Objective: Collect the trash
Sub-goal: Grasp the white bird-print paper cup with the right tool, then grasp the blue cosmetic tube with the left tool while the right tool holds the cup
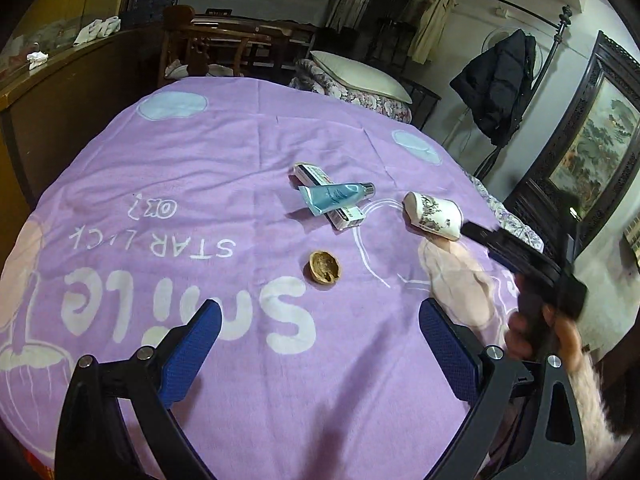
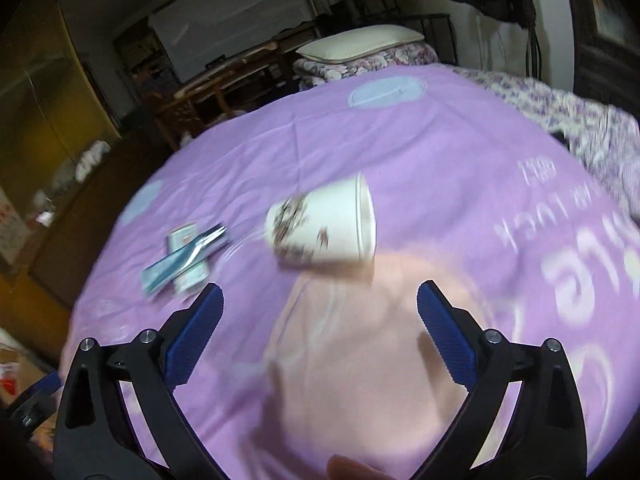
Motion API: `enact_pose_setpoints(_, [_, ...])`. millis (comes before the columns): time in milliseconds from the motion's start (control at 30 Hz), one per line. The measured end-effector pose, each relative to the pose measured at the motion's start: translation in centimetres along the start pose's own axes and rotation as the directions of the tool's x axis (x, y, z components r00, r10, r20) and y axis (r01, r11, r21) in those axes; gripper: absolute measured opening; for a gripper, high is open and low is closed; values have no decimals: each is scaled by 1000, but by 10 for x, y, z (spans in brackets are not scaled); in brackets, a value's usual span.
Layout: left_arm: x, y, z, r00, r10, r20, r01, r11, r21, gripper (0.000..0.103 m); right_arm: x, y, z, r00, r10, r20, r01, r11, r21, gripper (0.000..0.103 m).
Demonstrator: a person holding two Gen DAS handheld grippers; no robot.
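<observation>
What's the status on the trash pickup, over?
Left claw open, empty. Right claw open, nearing tipped paper cup. Walnut shell, blue tube lying across small box, all still on purple sheet. Path clear.

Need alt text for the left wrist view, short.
Open left gripper hovers over a purple bedspread, with a walnut shell just ahead of its blue fingers. Farther off lie a blue tube across a small box and a tipped paper cup. The right gripper reaches toward the cup.
</observation>
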State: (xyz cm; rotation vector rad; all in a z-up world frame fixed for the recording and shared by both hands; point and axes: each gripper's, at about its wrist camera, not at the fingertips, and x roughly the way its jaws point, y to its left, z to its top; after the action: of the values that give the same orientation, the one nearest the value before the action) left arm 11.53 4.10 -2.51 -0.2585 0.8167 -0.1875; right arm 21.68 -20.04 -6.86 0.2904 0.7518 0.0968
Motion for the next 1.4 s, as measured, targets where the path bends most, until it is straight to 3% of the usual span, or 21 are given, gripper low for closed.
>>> enact_pose_setpoints(200, [20, 16, 8, 999, 14, -38, -16, 999, -41, 97, 59, 28, 24, 995, -86, -40, 80, 989, -123, 96])
enact_pose_setpoints(333, [30, 26, 13, 998, 24, -59, -27, 998, -49, 97, 88, 32, 26, 988, -127, -91, 113, 983, -143, 96])
enact_pose_setpoints(433, [37, 32, 18, 997, 35, -64, -39, 998, -55, 97, 95, 35, 25, 983, -164, -78, 151, 976, -155, 95])
enact_pose_setpoints(500, [45, 35, 21, 997, 35, -73, -40, 997, -63, 97, 91, 33, 23, 986, -154, -58, 145, 979, -142, 94])
enact_pose_setpoints(633, [62, 32, 32, 995, 34, -92, -38, 998, -41, 97, 83, 19, 20, 993, -117, -24, 115, 991, -75, 79])
enact_pose_setpoints(867, [99, 4, 71, 998, 16, -69, -4, 985, 172, 97, 76, -1, 20, 1000, 1, 19, -2, 999, 32, 79])
enact_pose_setpoints(1033, [136, -19, 92, 997, -1, -83, 29, 939, 342, 97, 82, -4, 22, 1000, 20, 7, -21, 998, 51, 79])
enact_pose_setpoints(1133, [150, -41, 99, 998, -10, -68, 38, 898, 438, 97, 84, -5, 23, 1000, 24, 2, -24, 998, 53, 79])
enact_pose_setpoints(1200, [160, -56, 100, 998, -17, -57, 44, 857, 514, 96, 84, -5, 23, 1000, 28, 1, -28, 998, 55, 79])
enact_pose_setpoints(1300, [181, -71, 99, 997, 5, -73, 39, 808, 588, 84, 85, -5, 24, 1000, 30, 0, -30, 998, 56, 80])
enact_pose_setpoints(1400, [200, -72, 97, 995, 29, -94, 35, 793, 609, 73, 85, -5, 24, 999, 33, 0, -33, 998, 59, 80])
